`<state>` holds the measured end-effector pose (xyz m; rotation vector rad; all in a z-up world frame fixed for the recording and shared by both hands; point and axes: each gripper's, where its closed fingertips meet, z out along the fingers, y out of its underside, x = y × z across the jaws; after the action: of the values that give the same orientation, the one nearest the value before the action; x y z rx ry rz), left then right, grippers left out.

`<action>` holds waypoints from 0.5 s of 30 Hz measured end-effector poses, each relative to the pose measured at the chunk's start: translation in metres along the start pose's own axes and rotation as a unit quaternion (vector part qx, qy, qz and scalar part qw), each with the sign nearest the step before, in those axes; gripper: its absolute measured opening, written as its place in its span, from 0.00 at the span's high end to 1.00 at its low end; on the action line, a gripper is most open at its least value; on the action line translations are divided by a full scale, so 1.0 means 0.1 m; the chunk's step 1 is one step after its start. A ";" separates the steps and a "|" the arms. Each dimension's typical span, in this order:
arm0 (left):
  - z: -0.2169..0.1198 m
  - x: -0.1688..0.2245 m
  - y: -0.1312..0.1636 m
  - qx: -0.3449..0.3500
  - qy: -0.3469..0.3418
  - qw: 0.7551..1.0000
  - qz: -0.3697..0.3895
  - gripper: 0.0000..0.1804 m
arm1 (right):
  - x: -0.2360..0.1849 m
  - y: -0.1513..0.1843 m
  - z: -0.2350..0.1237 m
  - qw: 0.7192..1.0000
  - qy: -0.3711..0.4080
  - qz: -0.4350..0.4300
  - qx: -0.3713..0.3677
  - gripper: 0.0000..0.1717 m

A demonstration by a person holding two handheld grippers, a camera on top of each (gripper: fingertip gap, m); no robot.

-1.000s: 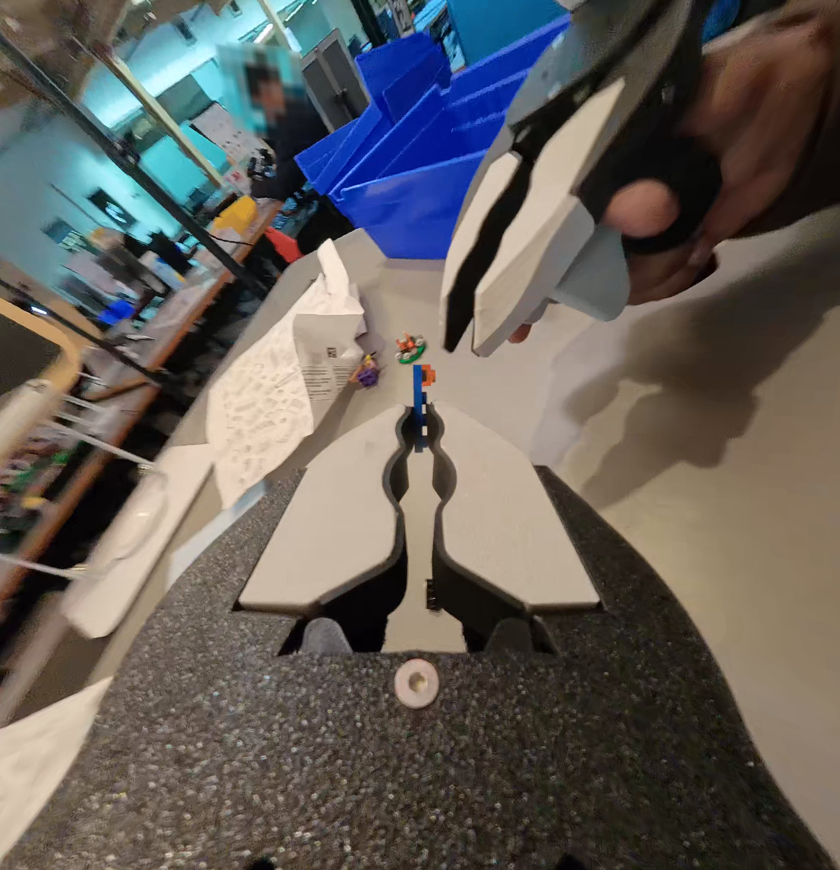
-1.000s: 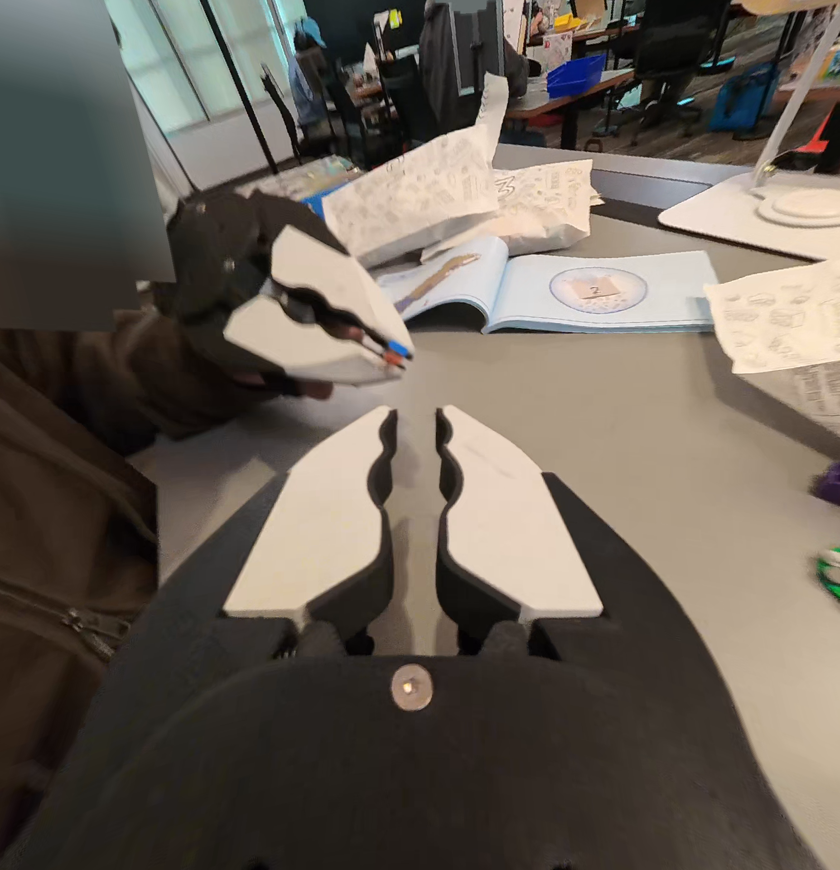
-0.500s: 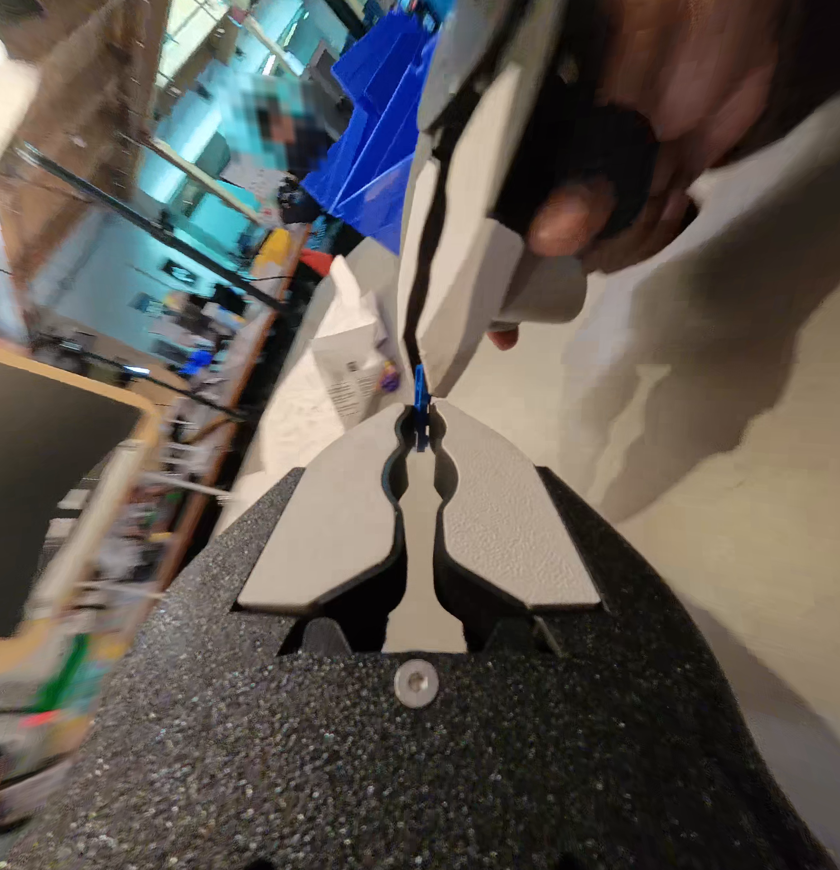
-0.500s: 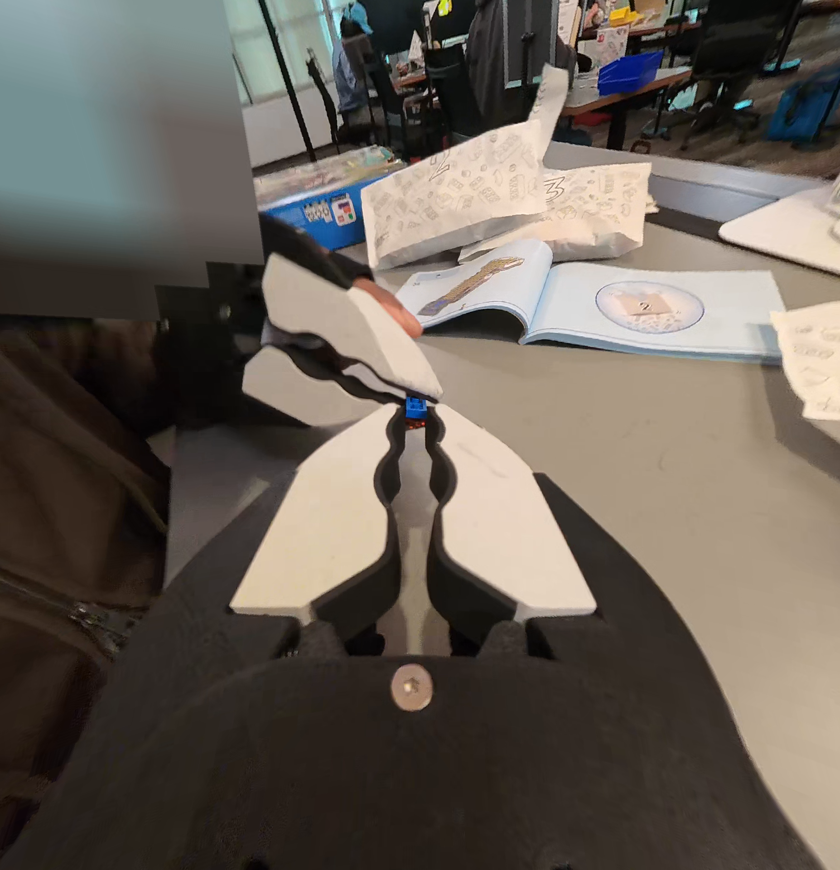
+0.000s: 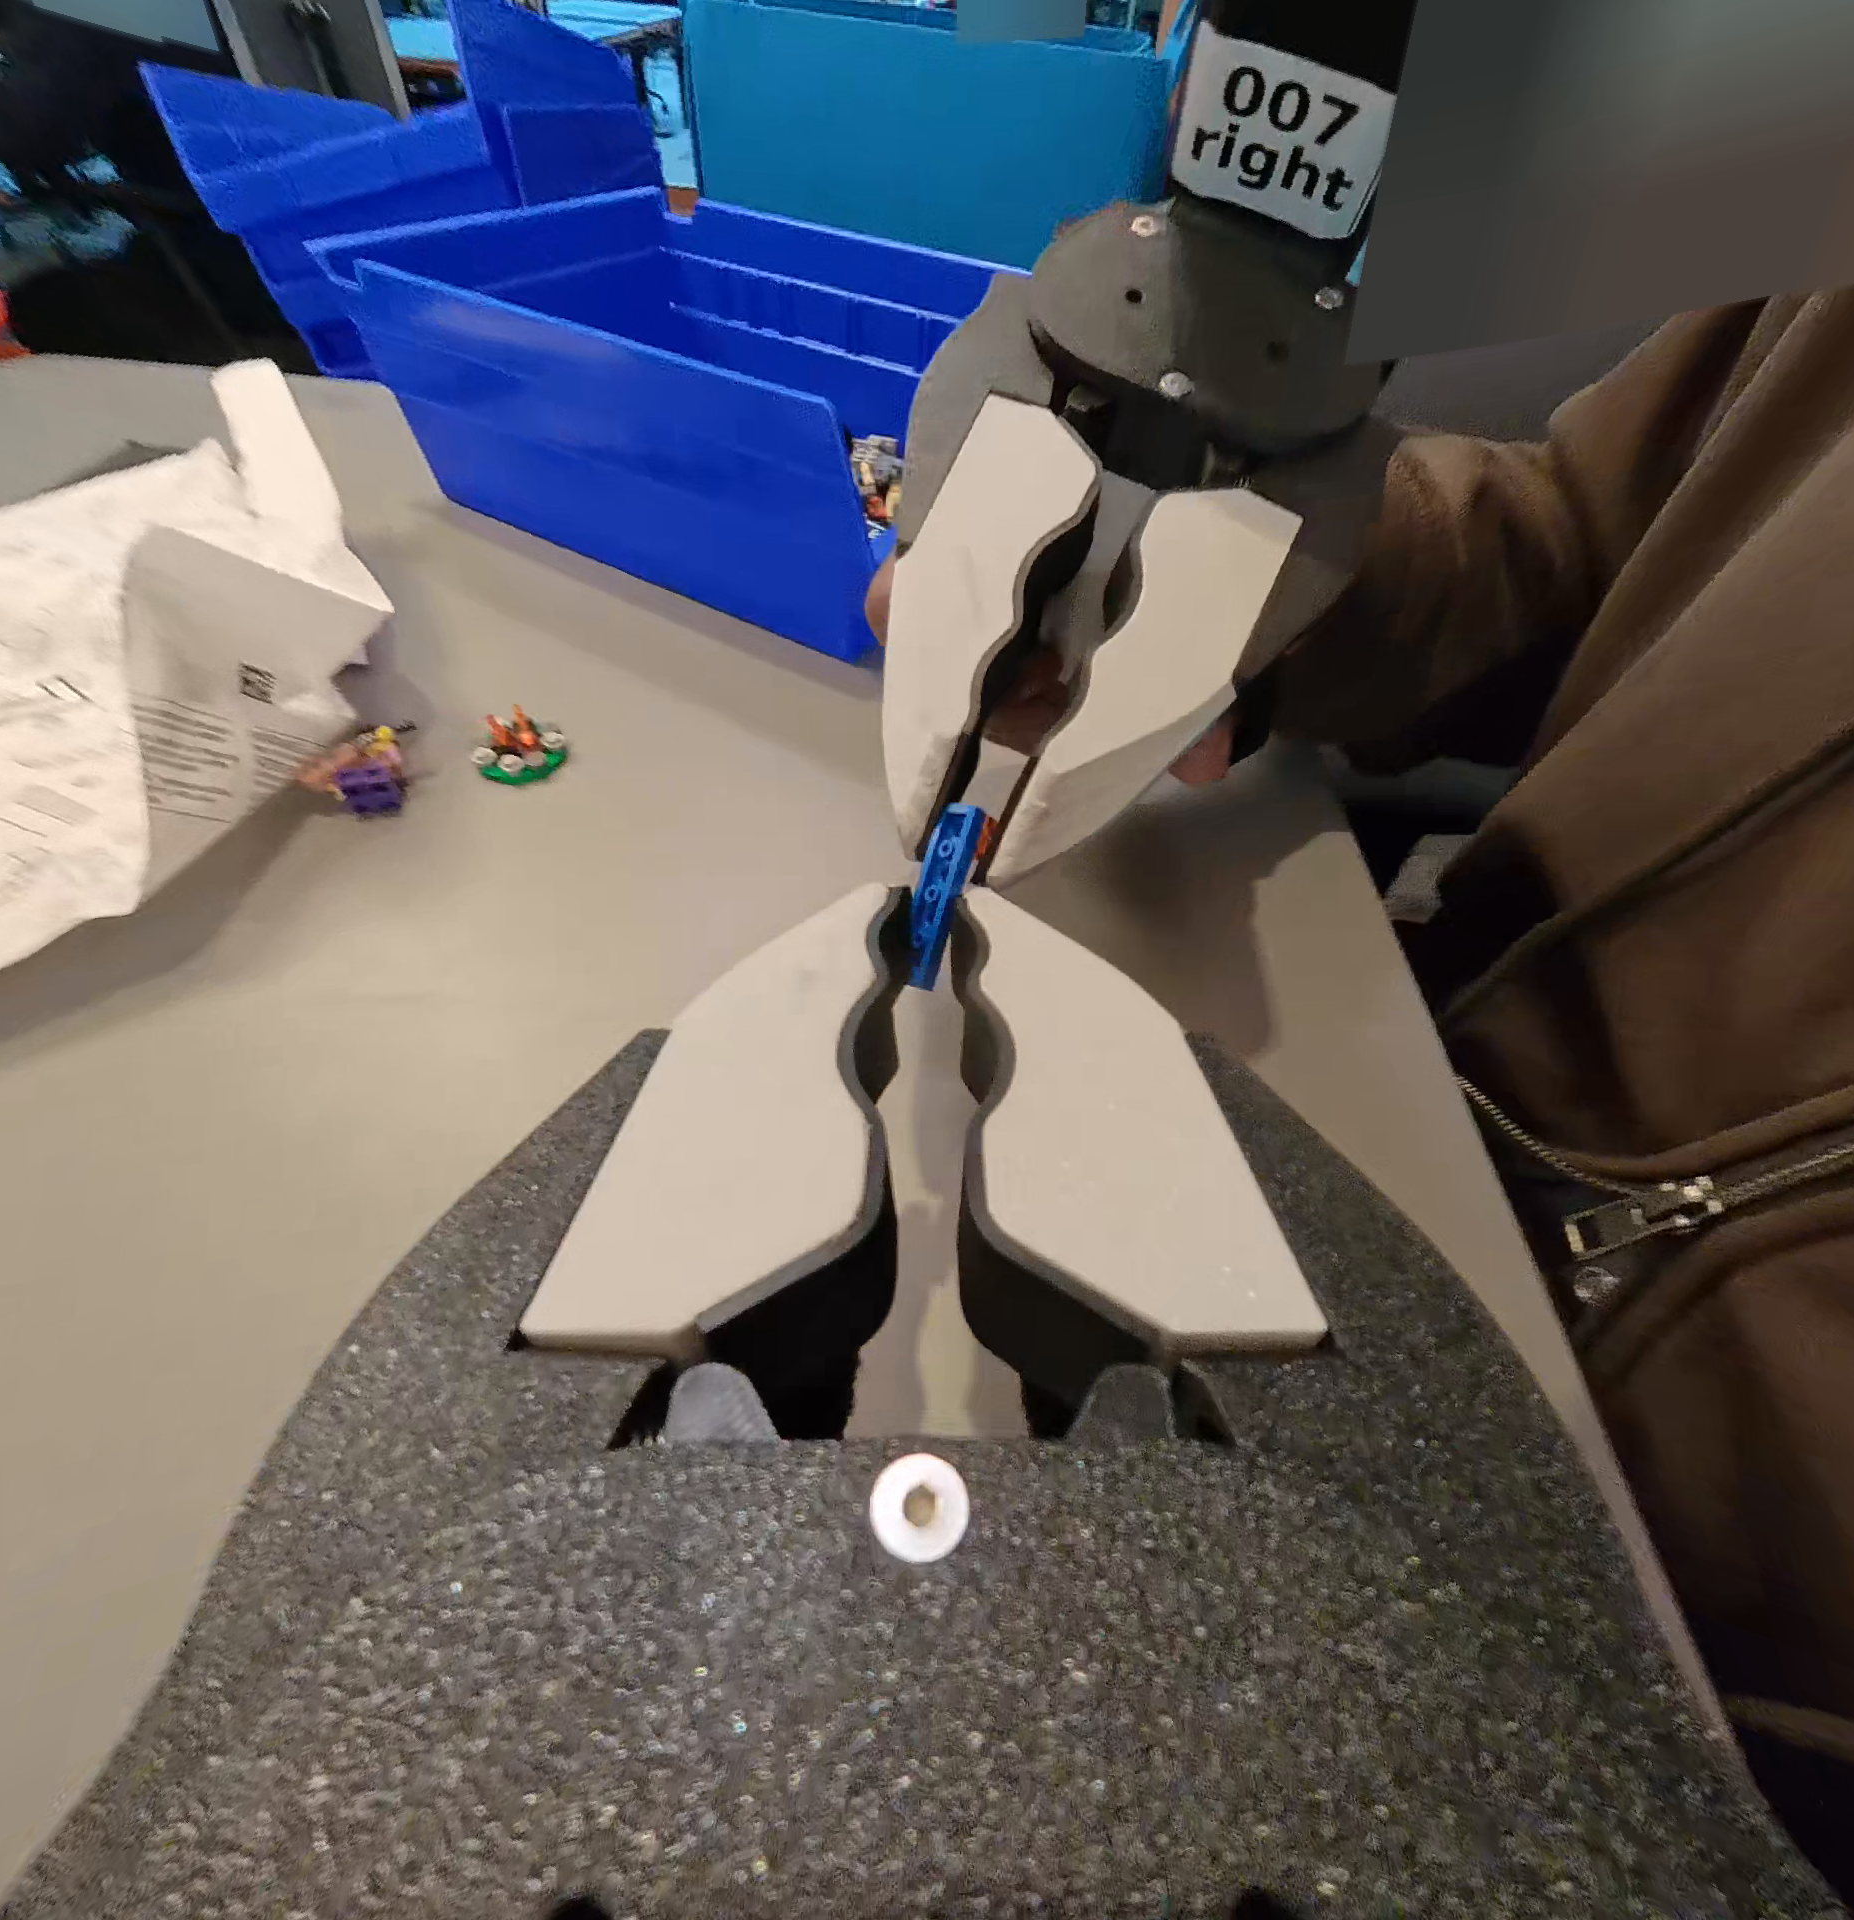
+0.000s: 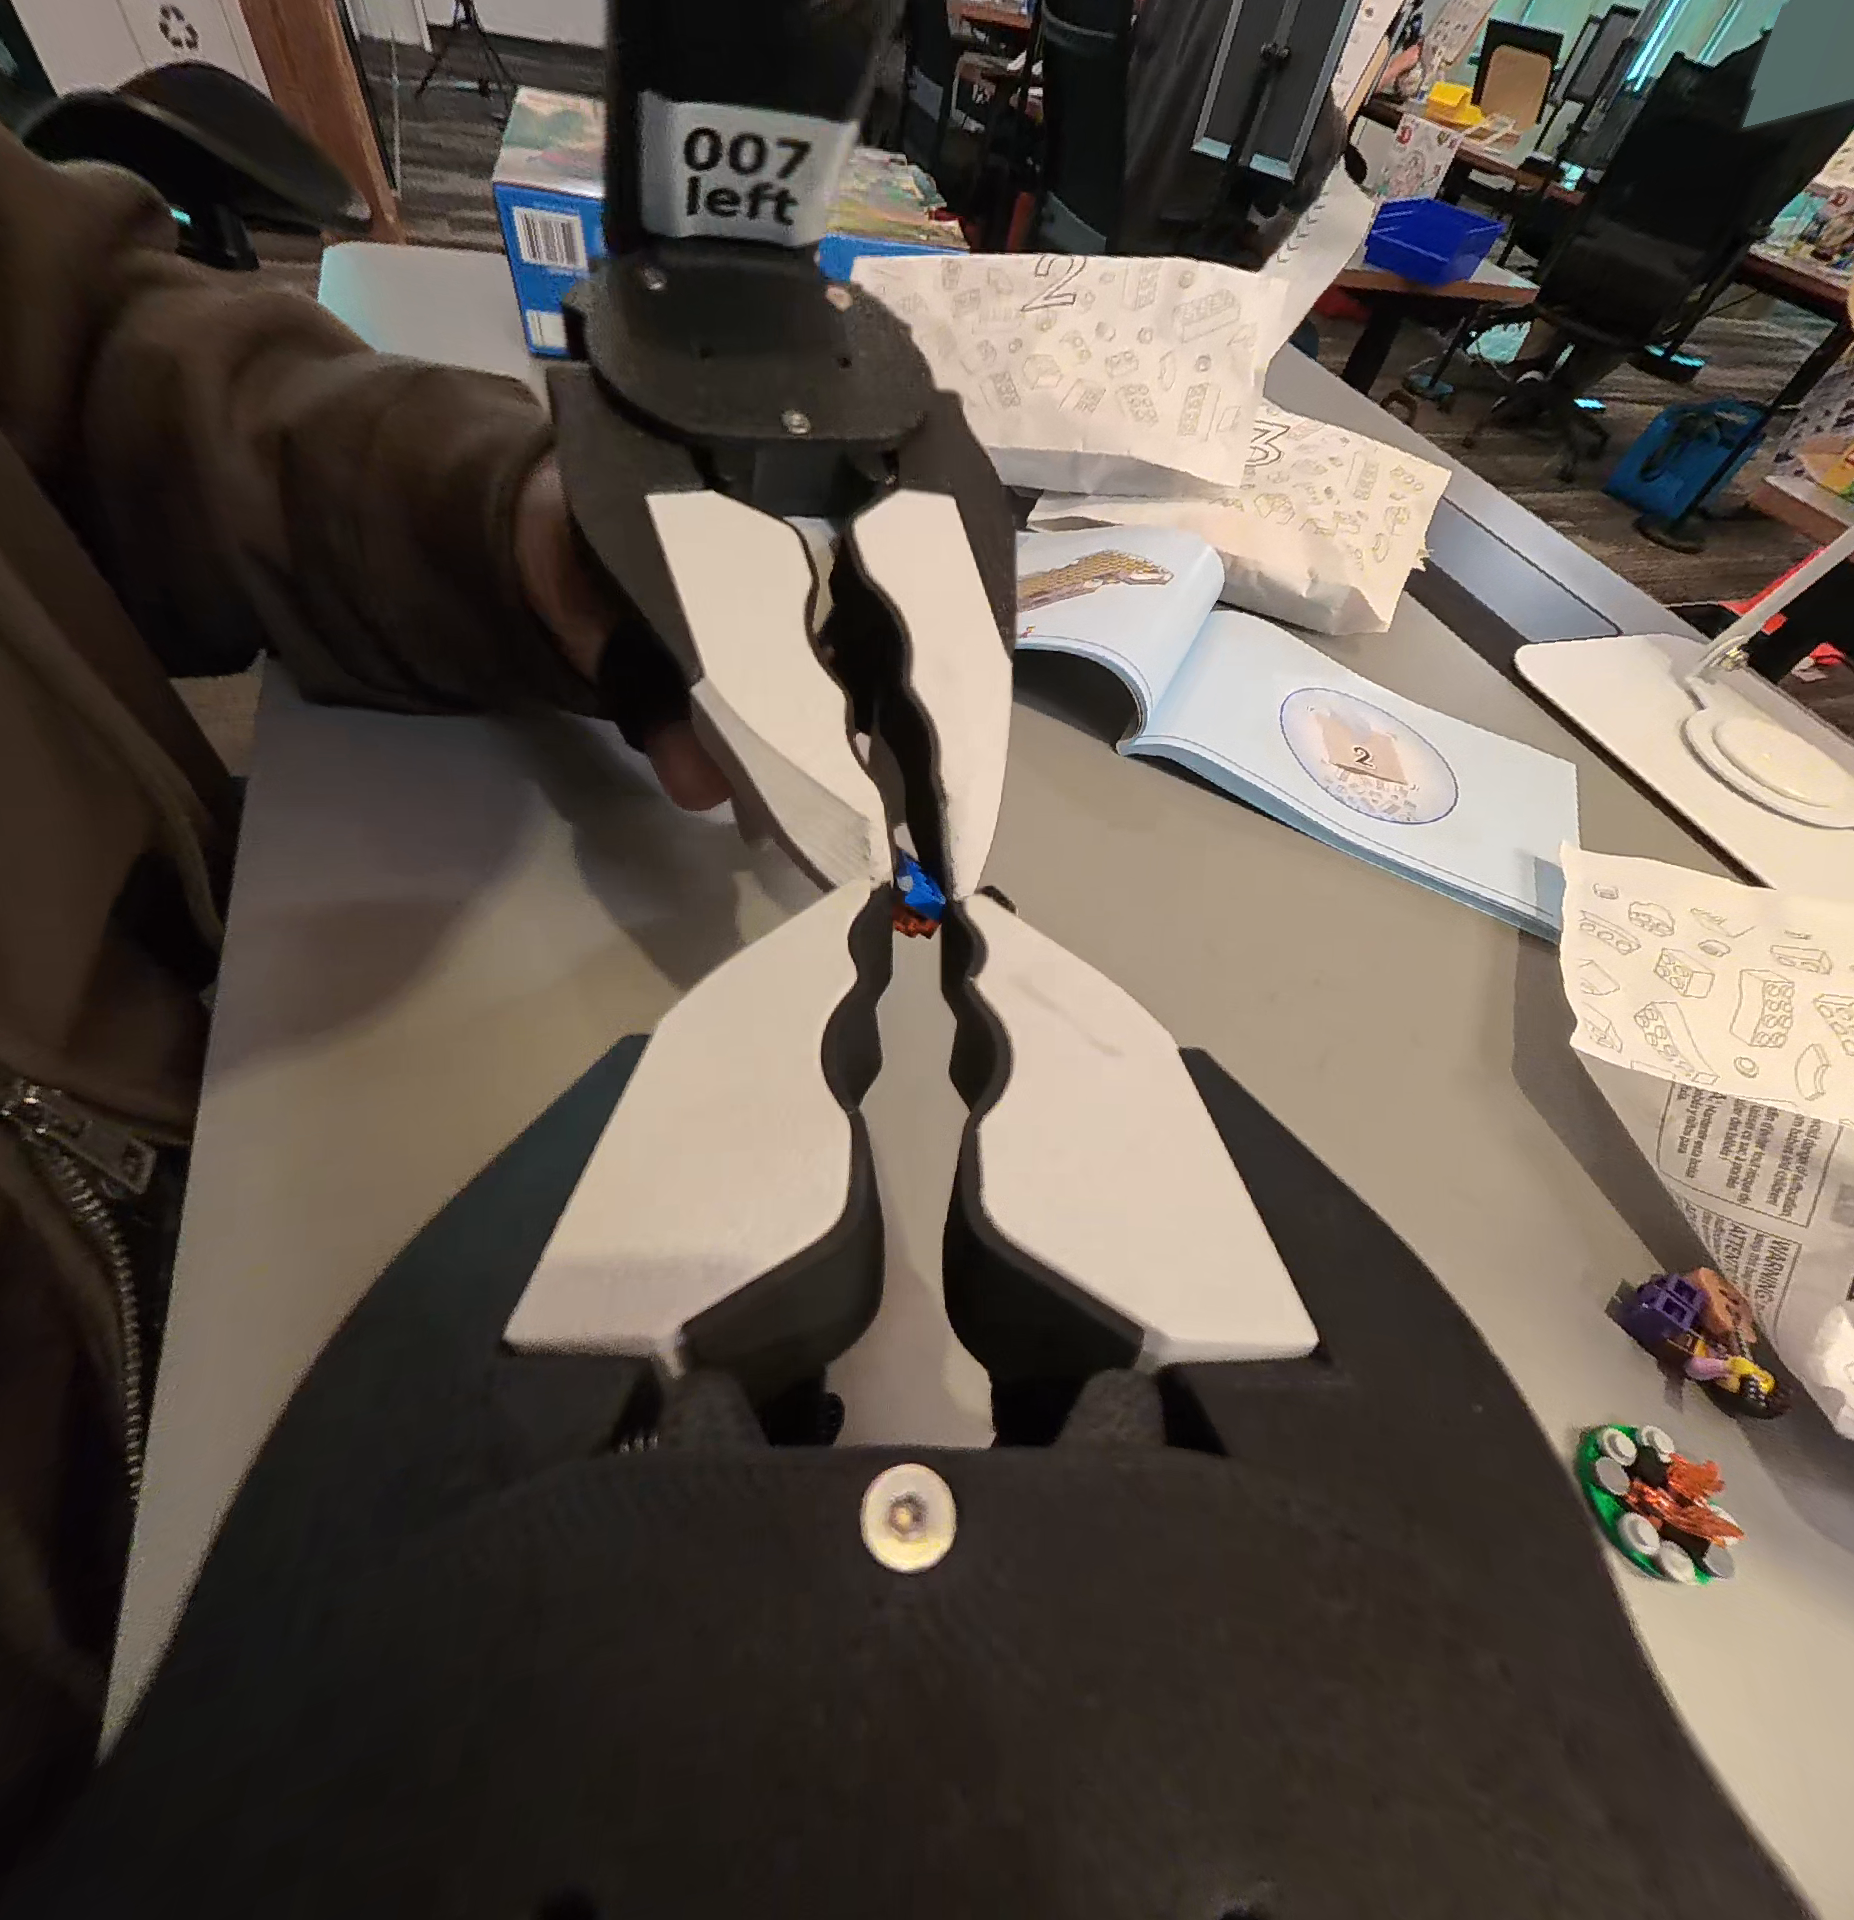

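A thin blue brick plate (image 5: 938, 899) with a small orange piece (image 5: 987, 831) on its far end hangs above the grey table (image 5: 383, 1039). My left gripper (image 5: 925, 920) is shut on the plate's near end. The plate sits tilted between the pads, studs showing. My right gripper (image 5: 954, 847) comes from the opposite side, tip to tip with the left, and is shut on the plate's far end with the orange piece. In the right wrist view the blue plate (image 6: 918, 891) and orange piece (image 6: 910, 923) sit between the right gripper's (image 6: 918, 920) tips, and the left gripper (image 6: 918, 868) meets it from above.
Blue bins (image 5: 611, 416) stand at the table's far side. A printed paper bag (image 5: 123, 644), a purple figure (image 5: 367, 774) and a round green brick build (image 5: 520, 748) lie left. An open booklet (image 6: 1318, 748), paper bags (image 6: 1110, 364) and a white lamp base (image 6: 1733, 727) lie behind. A brown jacket (image 5: 1681, 935) is close. The grippers are tip to tip, or close to it. From either gripper's tips it is about 20 centimetres to the round green brick build (image 5: 520, 748). Look for it in the right wrist view (image 6: 1658, 1493) too.
My right gripper came up to the left's tips and closed on the orange end of the blue plate. The plate has turned in the left grasp from edge-on to tilted.
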<state>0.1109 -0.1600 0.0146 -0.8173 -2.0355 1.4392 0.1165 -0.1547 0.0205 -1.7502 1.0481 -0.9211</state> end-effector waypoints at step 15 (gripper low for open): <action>0.04 -0.07 0.08 -0.055 -0.108 0.977 0.176 0.97 | 0.03 0.08 0.01 0.990 -0.015 0.140 0.007 0.94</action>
<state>0.1139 -0.1656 0.0048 -1.1587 -2.2291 1.6783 0.1164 -0.1593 0.0136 -1.5511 1.2286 -0.7221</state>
